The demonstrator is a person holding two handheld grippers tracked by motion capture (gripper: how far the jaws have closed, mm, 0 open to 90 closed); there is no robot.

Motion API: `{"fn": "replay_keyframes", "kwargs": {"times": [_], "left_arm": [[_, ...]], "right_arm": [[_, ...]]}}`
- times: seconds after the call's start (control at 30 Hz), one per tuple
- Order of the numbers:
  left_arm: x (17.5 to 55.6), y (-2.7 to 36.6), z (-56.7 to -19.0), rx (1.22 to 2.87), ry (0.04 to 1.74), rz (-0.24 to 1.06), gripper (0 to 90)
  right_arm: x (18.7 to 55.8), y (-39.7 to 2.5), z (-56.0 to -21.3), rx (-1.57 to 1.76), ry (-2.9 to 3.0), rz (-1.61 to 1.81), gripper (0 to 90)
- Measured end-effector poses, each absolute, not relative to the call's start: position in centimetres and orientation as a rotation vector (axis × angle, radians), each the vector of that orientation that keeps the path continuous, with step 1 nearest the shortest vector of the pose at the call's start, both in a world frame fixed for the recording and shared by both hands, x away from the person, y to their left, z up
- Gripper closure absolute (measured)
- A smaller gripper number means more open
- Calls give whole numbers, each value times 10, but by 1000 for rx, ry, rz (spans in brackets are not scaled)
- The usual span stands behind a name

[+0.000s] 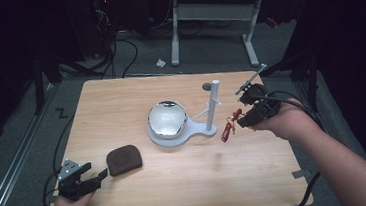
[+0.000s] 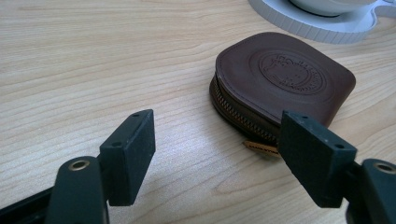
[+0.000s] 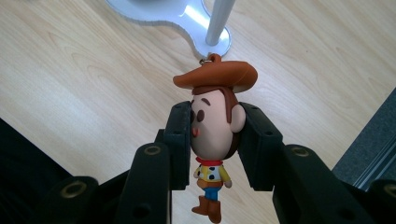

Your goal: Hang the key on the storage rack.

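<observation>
Brown pouch, brown-hatted figure.

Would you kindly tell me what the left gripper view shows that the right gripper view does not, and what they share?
The left gripper view alone shows the brown zipped leather pouch lying flat, with the left gripper open just short of it, its jaws spread wide. The right gripper view alone shows the cowboy figure keychain, its head clamped by the right gripper, and the stand's white post. Both share the wooden table and the white stand base.
</observation>
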State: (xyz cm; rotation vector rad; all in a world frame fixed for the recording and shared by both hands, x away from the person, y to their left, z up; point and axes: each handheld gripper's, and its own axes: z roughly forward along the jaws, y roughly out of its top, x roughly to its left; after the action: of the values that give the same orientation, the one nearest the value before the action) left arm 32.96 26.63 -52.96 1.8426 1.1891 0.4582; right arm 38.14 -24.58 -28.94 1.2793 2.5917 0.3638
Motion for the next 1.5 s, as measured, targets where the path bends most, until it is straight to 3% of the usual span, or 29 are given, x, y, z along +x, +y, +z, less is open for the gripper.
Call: {"fn": "replay_keyframes", "kwargs": {"times": [0.93, 1.5], "left_arm": [[328, 266, -530, 1849, 1183, 448, 280], [330, 267, -530, 1846, 1183, 443, 280]], "right_arm": [[405, -224, -258, 1211, 2540, 460, 670], [419, -244, -279, 1288, 2503, 439, 670]]}}
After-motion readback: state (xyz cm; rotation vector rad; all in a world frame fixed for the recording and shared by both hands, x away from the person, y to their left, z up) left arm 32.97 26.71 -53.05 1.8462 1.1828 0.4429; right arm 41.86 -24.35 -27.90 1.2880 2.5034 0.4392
